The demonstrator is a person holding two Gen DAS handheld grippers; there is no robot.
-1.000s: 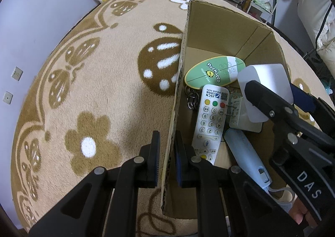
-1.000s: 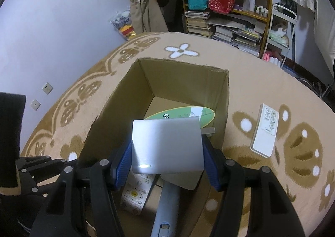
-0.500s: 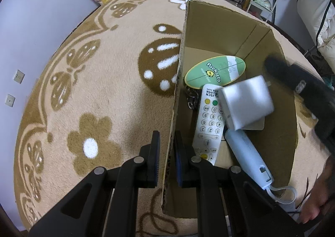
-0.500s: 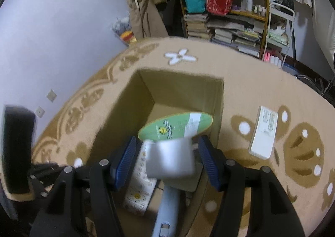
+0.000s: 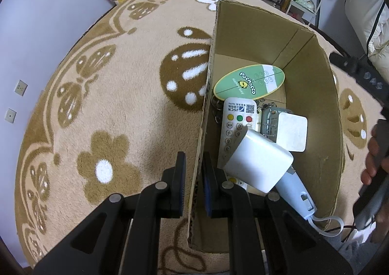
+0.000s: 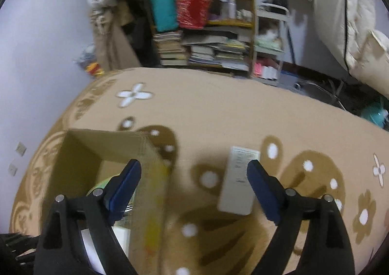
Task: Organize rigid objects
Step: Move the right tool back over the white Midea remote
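Right wrist view: right gripper (image 6: 193,186) jaws had just opened wide, empty; next it should straddle the white remote (image 6: 239,181) lower center. Left gripper (image 5: 194,173) was clamped on the cardboard box (image 5: 313,85) wall.

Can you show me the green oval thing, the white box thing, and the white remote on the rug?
Green oval card (image 5: 249,83), left wrist view, centre.
White rounded box (image 5: 259,163), left wrist view, top face.
White rectangular remote (image 6: 239,180), right wrist view, middle.

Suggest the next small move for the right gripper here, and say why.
Probably bring the right gripper down over the white remote on the rug and close on it. Its jaws have just been opening and hold nothing; the white block already lies in the cardboard box, whose wall the left gripper pinches.
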